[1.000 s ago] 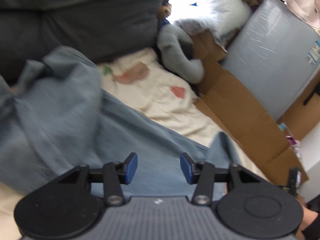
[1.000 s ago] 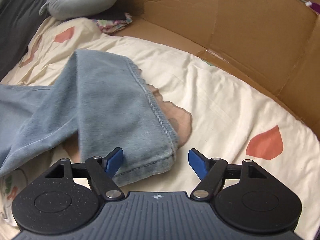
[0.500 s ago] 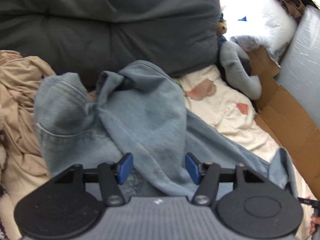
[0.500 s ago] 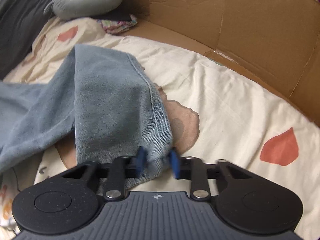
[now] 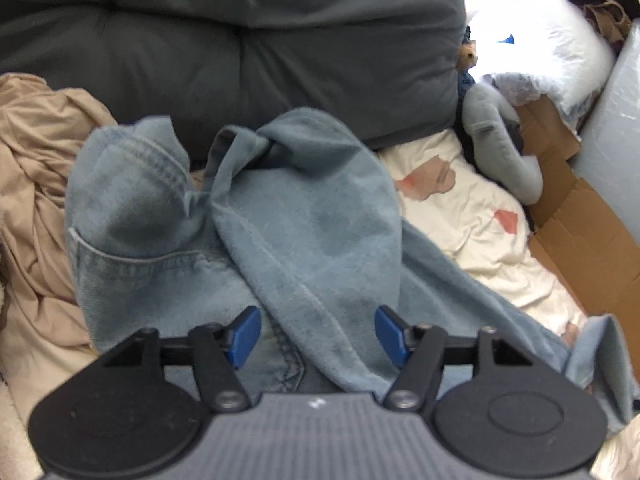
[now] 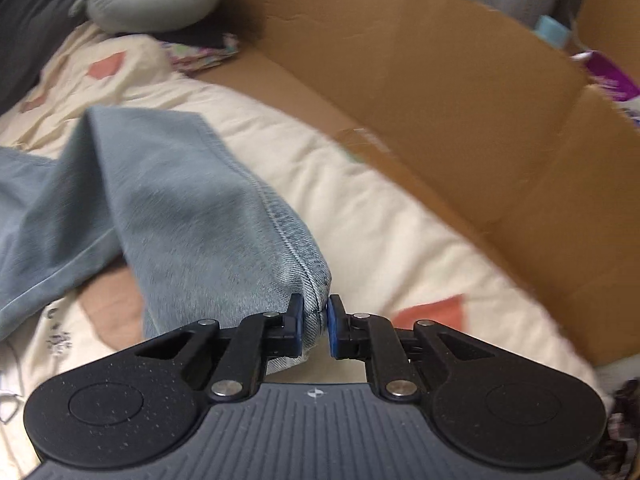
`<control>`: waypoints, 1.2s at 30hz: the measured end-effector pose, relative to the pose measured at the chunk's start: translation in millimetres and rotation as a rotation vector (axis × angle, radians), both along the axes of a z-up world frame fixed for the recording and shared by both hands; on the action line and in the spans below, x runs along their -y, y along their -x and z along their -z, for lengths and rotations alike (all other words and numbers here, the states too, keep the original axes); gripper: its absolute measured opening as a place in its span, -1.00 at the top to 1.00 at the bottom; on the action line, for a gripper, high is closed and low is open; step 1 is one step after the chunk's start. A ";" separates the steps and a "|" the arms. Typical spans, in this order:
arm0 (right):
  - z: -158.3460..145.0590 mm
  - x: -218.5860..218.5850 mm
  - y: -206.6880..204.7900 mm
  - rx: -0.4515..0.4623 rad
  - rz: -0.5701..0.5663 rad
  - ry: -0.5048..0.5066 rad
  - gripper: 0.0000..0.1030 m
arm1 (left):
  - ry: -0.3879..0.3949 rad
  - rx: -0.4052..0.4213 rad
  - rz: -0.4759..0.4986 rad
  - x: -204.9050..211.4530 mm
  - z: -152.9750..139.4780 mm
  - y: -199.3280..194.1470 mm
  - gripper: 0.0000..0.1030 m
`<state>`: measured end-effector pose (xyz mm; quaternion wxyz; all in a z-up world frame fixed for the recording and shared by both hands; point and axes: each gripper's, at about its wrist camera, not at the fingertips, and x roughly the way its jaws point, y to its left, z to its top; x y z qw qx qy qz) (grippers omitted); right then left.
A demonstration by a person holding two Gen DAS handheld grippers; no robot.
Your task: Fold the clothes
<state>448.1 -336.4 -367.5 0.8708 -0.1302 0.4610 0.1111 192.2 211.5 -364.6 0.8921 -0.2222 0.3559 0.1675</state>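
Right tool is clamped on the hem corner of the jeans, the leg running away far-left over the cream bedspread. Left tool hangs wide open above the bunched waist end of the jeans, denim lying between its blue pads without contact. No readable writing anywhere.

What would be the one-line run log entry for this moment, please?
task: fold clothes | right gripper: jaws shut on jeans hem | left gripper: jaws open above jeans | surface: cream bedsheet
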 end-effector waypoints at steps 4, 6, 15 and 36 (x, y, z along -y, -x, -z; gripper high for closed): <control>-15.8 20.6 -9.6 0.007 0.028 0.060 0.79 | 0.023 -0.011 -0.035 -6.7 10.8 -3.6 -0.31; -23.2 27.7 -13.6 0.011 0.035 0.088 0.79 | 0.028 0.003 -0.030 -8.1 12.3 -5.2 -0.31; -80.4 53.9 -11.3 0.040 0.038 0.134 0.79 | 0.049 0.003 -0.059 -18.0 21.9 -14.9 -0.31; -153.2 79.5 17.7 -0.038 0.035 0.199 0.80 | 0.054 0.030 -0.074 -29.3 30.8 -21.0 -0.31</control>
